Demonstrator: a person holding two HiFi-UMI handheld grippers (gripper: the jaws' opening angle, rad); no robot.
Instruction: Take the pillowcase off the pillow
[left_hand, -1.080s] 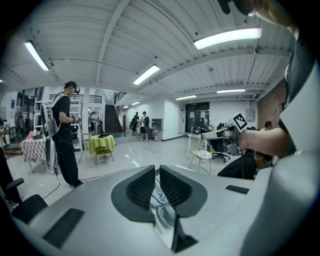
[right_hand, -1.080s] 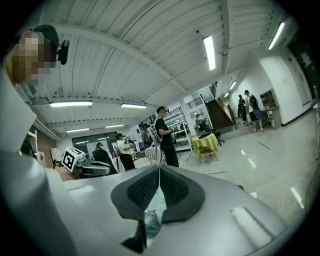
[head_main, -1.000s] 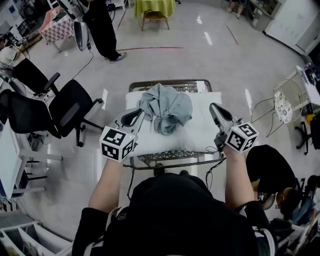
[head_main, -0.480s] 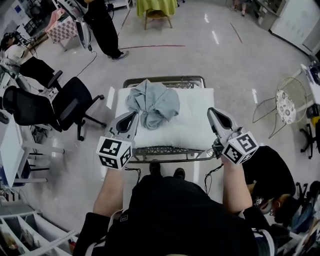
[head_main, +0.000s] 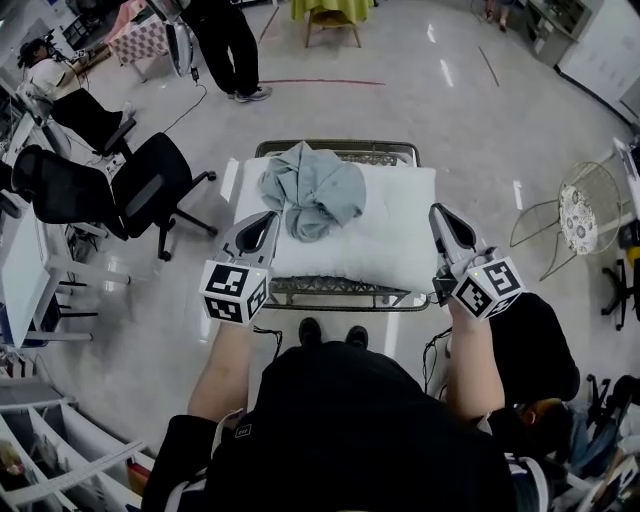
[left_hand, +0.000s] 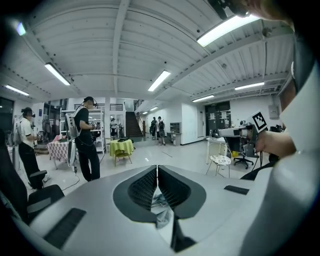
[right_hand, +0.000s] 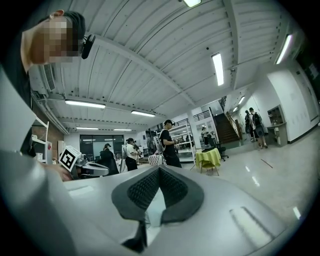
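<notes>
I find no word, number, brand name or sign that I can read in any view. The only print is the black-and-white square pattern on the faces of the left marker cube (head_main: 236, 291) on my left gripper (head_main: 271, 216) and of the right marker cube (head_main: 488, 287) on my right gripper (head_main: 437, 209). These are blocky marker patterns, not letters or digits. Anything printed on the far walls and shelves of the hall is too small and blurred to make out.
</notes>
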